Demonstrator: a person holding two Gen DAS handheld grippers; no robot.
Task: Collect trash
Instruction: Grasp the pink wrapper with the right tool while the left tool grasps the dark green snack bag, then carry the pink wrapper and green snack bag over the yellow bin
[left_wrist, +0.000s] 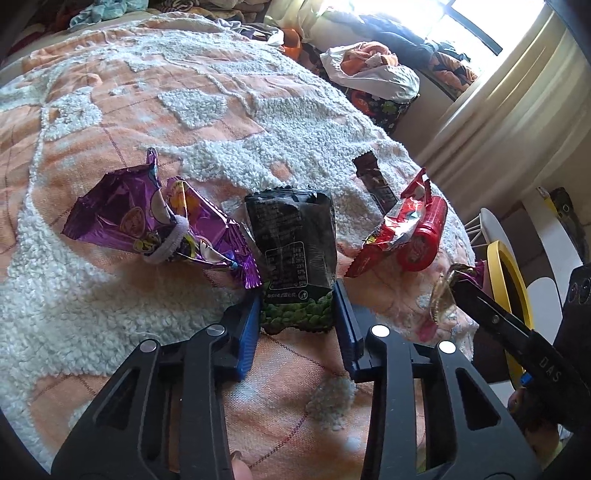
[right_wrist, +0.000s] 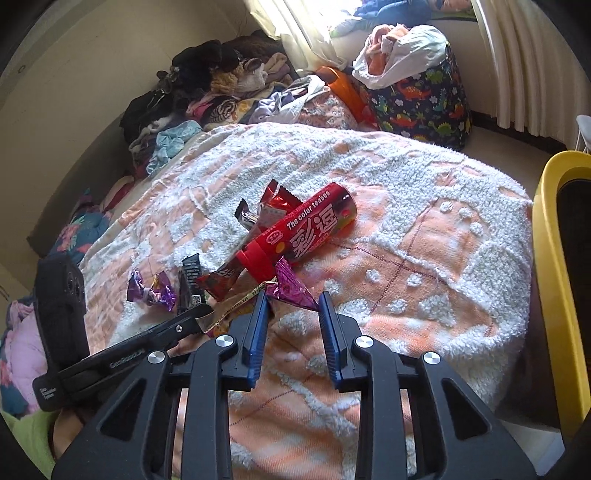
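Observation:
Snack trash lies on an orange and white blanket (left_wrist: 184, 110). My left gripper (left_wrist: 297, 291) has its blue pads pressed on both sides of a black and green pea bag (left_wrist: 291, 236). My right gripper (right_wrist: 293, 297) is shut on a crumpled magenta wrapper (right_wrist: 290, 286); in the left wrist view it shows at the right edge (left_wrist: 454, 280). A purple wrapper (left_wrist: 147, 221) with a white hair tie lies left of the pea bag. A red candy tube (right_wrist: 306, 225), a red wrapper (left_wrist: 399, 218) and a dark brown wrapper (left_wrist: 376, 184) lie just beyond.
A yellow-rimmed bin (right_wrist: 554, 258) stands past the blanket's right edge. A dinosaur-print bag (right_wrist: 417, 96) stuffed with clothes sits by the curtain. A heap of clothes (right_wrist: 207, 85) lines the far wall.

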